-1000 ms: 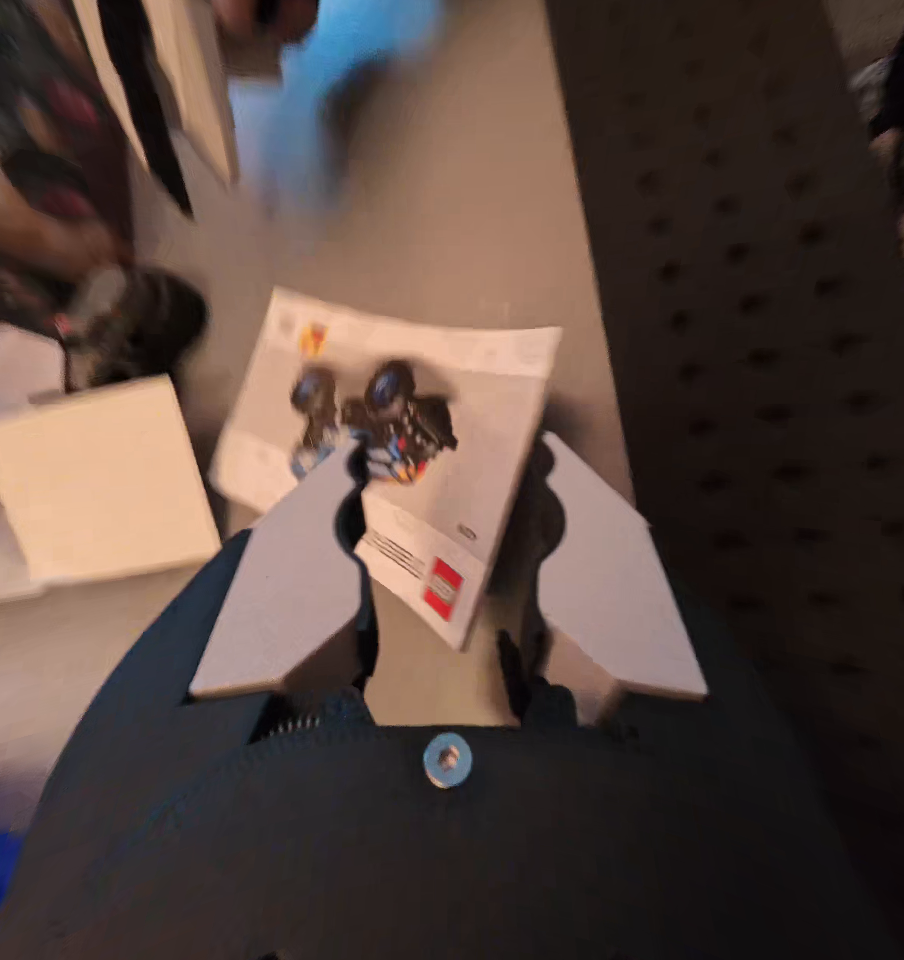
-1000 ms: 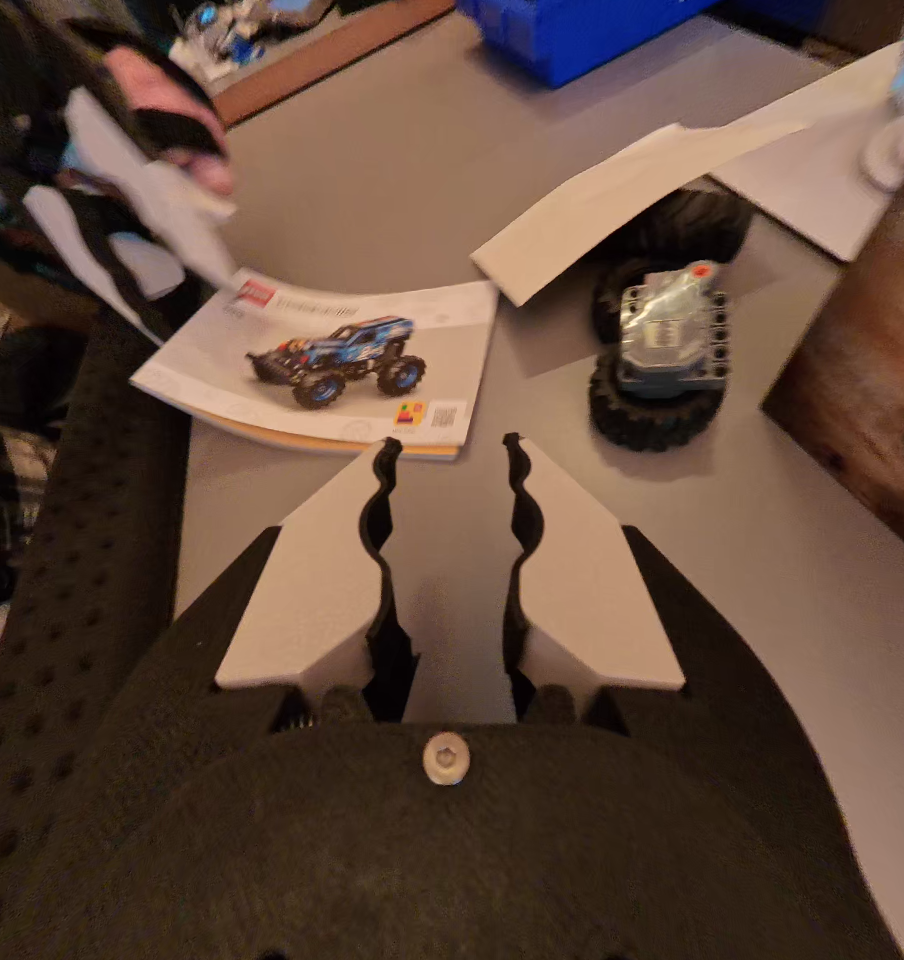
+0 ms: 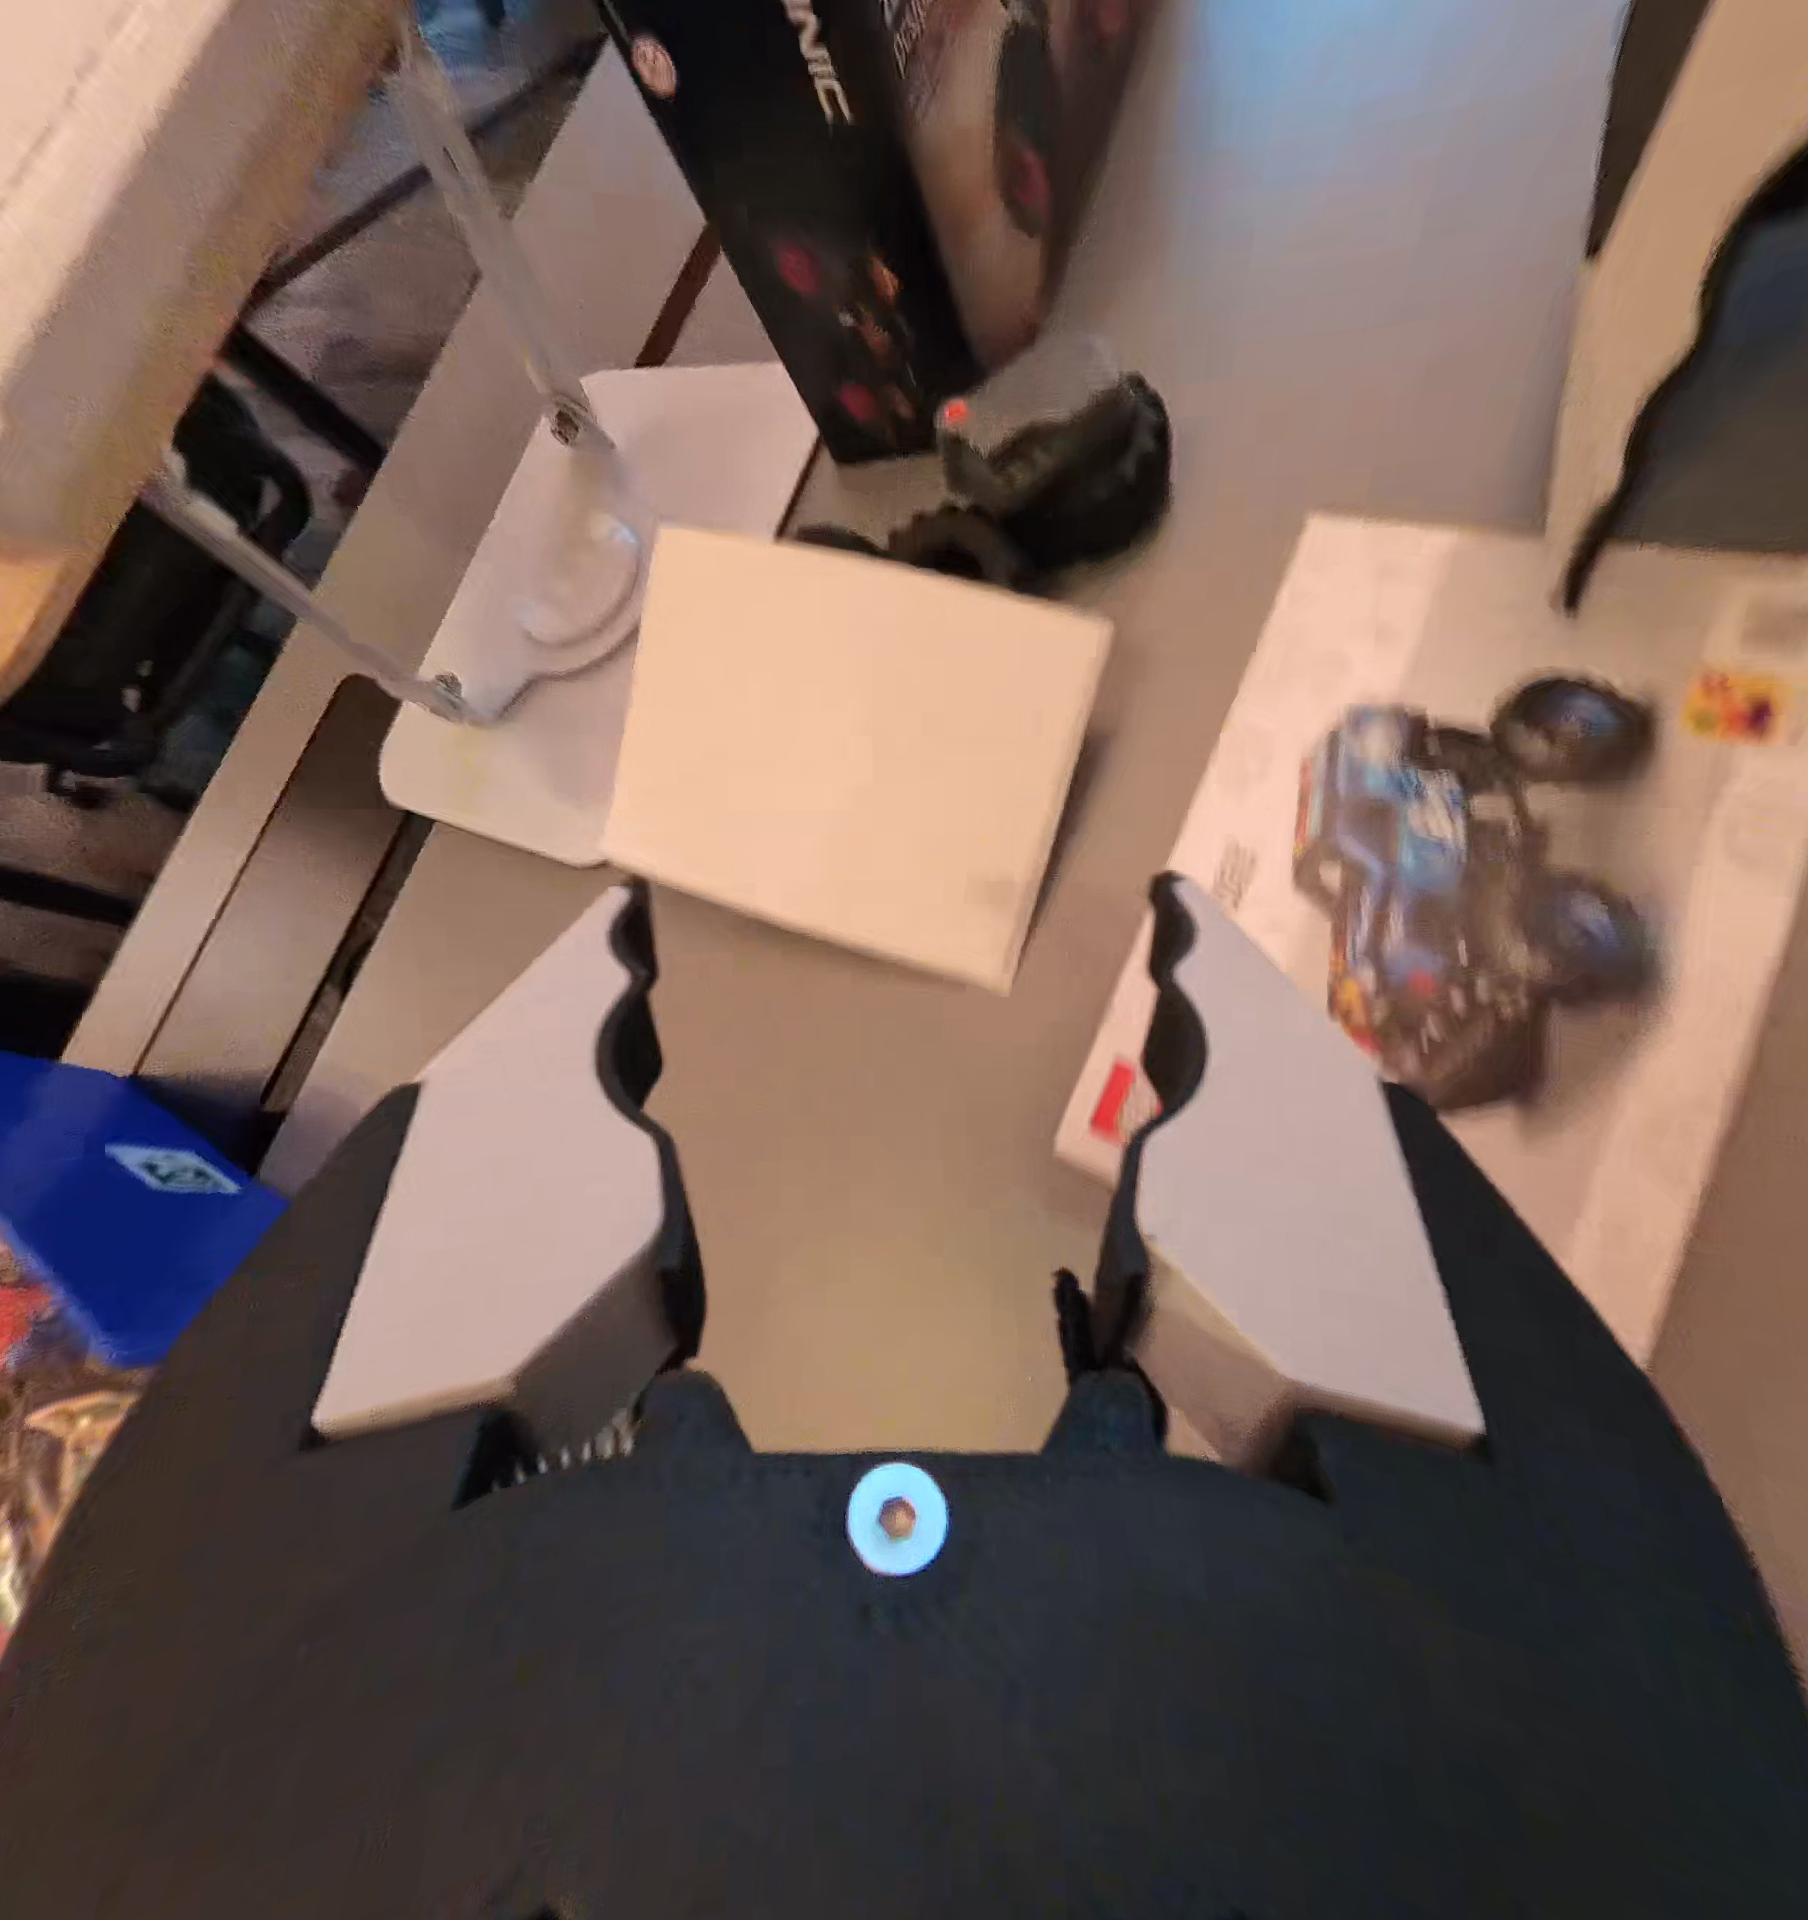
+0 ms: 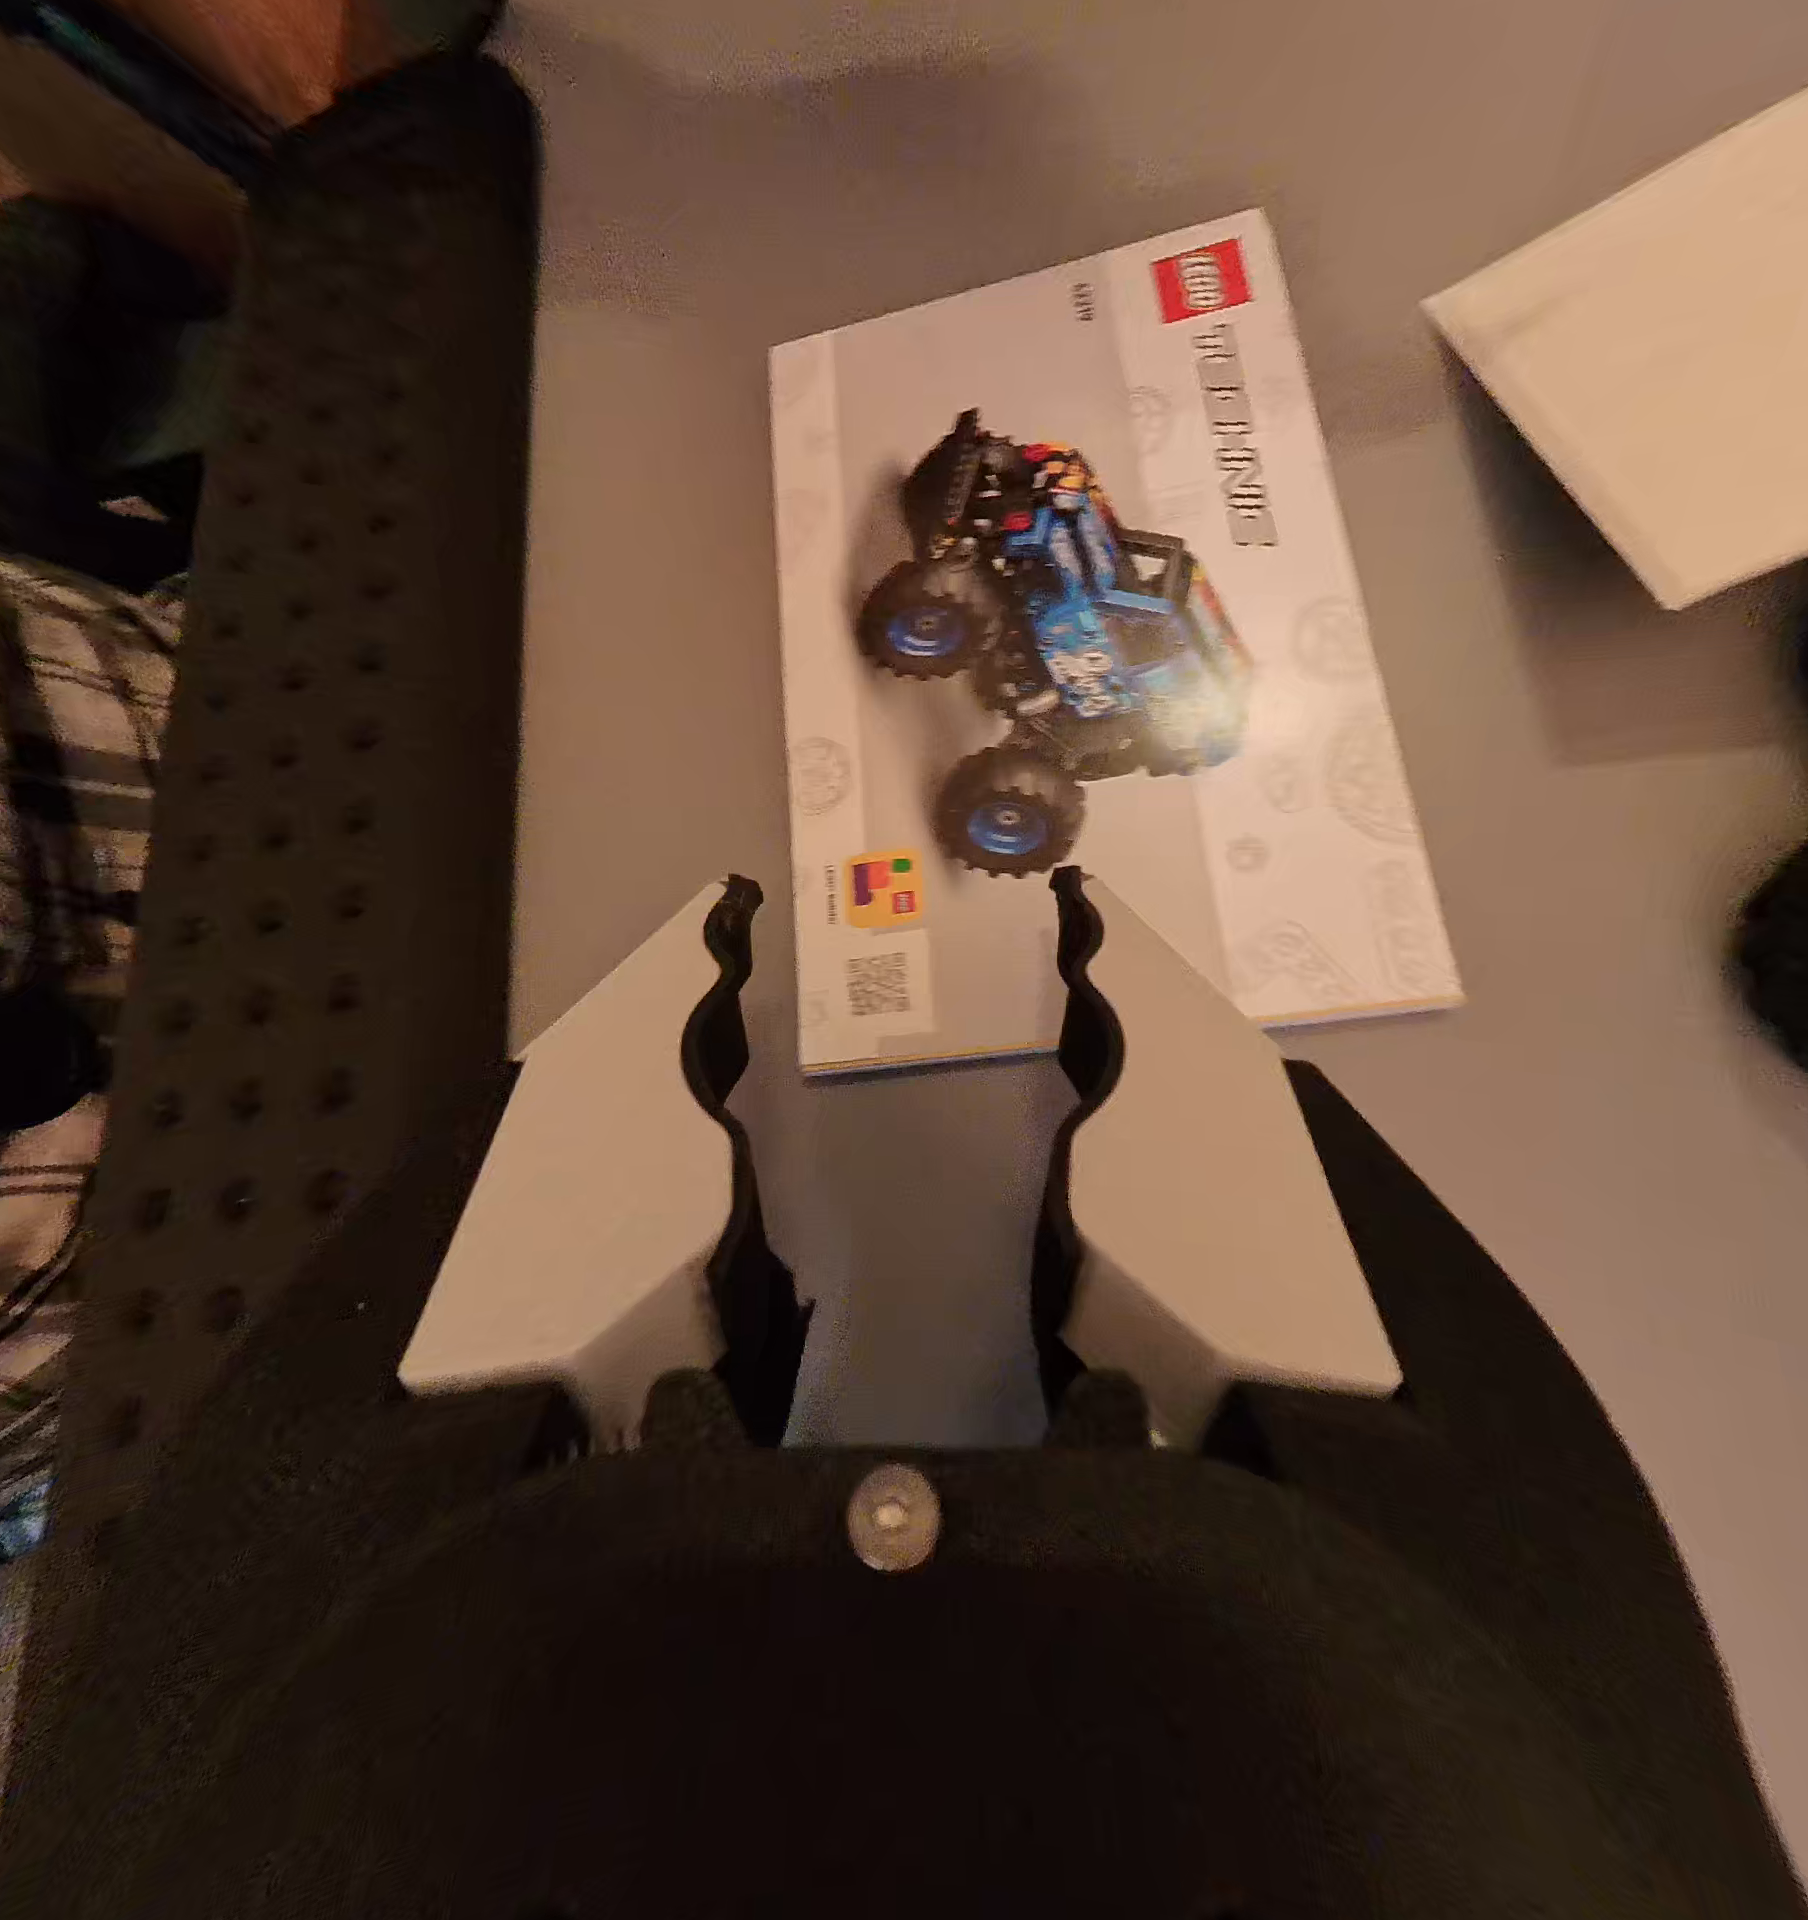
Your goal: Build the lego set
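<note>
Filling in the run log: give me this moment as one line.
left gripper: open, empty | right gripper: open, empty, over instruction booklet | booklet: closed, flat on table

1. The left wrist view looks steeply down along its own two fingers at the grey table (image 3: 879,1195), from fairly high up, and is blurred.
2. It faces a white box (image 3: 848,758), with the instruction booklet (image 3: 1482,831) at its right.
3. The right wrist view looks almost straight down, nearer the table (image 4: 671,623).
4. Both views share the instruction booklet (image 4: 1097,644) and the white box (image 4: 1669,374).
</note>
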The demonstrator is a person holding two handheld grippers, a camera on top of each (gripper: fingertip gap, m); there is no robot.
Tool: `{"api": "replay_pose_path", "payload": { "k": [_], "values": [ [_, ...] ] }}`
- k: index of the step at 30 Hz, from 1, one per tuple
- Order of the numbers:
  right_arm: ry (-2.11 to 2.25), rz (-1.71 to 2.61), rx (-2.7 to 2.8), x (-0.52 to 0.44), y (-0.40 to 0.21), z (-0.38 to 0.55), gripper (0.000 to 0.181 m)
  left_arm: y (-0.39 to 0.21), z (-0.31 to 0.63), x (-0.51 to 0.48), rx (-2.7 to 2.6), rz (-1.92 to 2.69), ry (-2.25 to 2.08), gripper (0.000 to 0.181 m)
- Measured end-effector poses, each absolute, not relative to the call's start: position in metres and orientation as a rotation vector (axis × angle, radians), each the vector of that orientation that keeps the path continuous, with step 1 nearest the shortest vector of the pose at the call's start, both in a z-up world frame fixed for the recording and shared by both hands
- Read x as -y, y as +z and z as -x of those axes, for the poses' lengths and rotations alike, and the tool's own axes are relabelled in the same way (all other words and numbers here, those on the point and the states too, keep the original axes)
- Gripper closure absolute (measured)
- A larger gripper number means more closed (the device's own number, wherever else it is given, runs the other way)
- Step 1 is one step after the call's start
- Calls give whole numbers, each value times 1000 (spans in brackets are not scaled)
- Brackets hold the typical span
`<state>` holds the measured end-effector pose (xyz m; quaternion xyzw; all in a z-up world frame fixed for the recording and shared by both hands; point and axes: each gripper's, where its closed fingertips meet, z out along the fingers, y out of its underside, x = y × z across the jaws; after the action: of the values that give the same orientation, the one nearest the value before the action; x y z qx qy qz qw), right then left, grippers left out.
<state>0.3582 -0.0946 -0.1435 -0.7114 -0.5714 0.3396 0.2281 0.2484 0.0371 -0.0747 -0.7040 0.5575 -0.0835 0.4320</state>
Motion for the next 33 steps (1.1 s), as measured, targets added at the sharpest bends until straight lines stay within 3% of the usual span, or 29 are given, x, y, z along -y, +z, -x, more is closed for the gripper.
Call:
{"api": "replay_pose_path", "payload": {
  "k": [4,7,9,12,13,14,20,24,33],
  "values": [
    [830,1975,1583,84,-157,-362,124,-117,-305,-47,-1436,1830,-110,76],
    [801,1906,1603,80,-160,-358,121,-145,-316,-63,-1458,1834,99,86],
    [824,1882,1607,80,-160,-354,119,-144,-322,-70,-1426,1804,144,102],
    [877,1880,1596,81,-158,-355,118,-142,-322,-73,-1446,1730,223,162],
    [889,1882,1594,81,-158,-355,119,-144,-321,-73,-1436,1737,206,178],
    [891,1881,1594,81,-158,-356,119,-143,-319,-73,-1420,1743,183,181],
    [890,1872,1611,84,-158,-359,119,-70,-297,-67,-1125,1687,-236,181],
    [908,1870,1613,86,-157,-359,119,0,-227,-83,-743,1655,-555,181],
    [939,1870,1608,87,-157,-359,120,77,-61,-144,-238,1508,-601,181]
  ]
}}
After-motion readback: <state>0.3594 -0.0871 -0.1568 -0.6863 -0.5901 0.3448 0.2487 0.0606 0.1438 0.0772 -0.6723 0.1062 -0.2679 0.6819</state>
